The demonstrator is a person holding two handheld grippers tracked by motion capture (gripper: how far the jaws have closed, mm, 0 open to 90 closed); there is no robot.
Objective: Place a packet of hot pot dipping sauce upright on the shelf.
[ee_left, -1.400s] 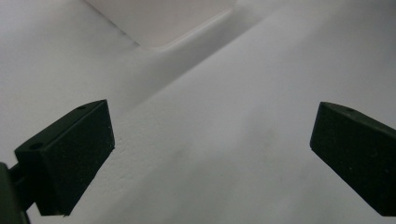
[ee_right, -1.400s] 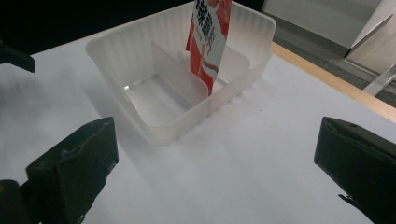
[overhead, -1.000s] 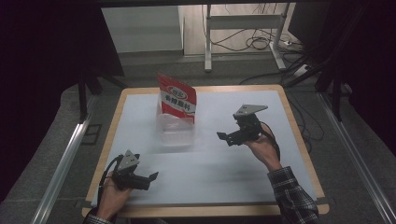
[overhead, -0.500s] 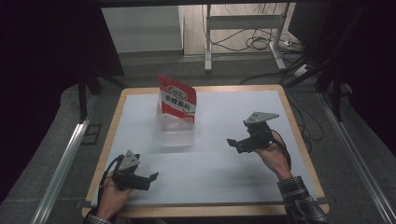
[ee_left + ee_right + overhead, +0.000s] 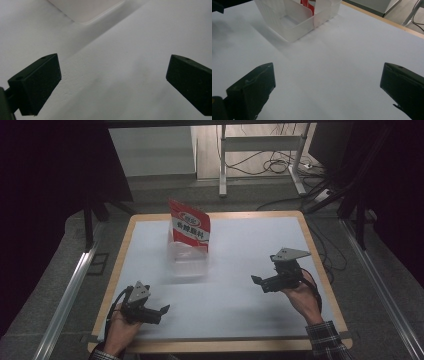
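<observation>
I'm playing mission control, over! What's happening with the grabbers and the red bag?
Left gripper open, empty, near table edge. Right gripper open, empty. Red bag upright in clear bin. Nothing in the way.

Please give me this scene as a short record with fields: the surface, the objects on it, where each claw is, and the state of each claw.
surface: white table top with a wooden edge
container: clear plastic box, near the far middle of the table
pouch: red snack bag, standing upright in the far part of the box
left claw: near the front left corner, low over the table, open, holding nothing
right claw: at the right side, raised above the table, open, holding nothing
contact: neither claw touches the box or the bag
</observation>
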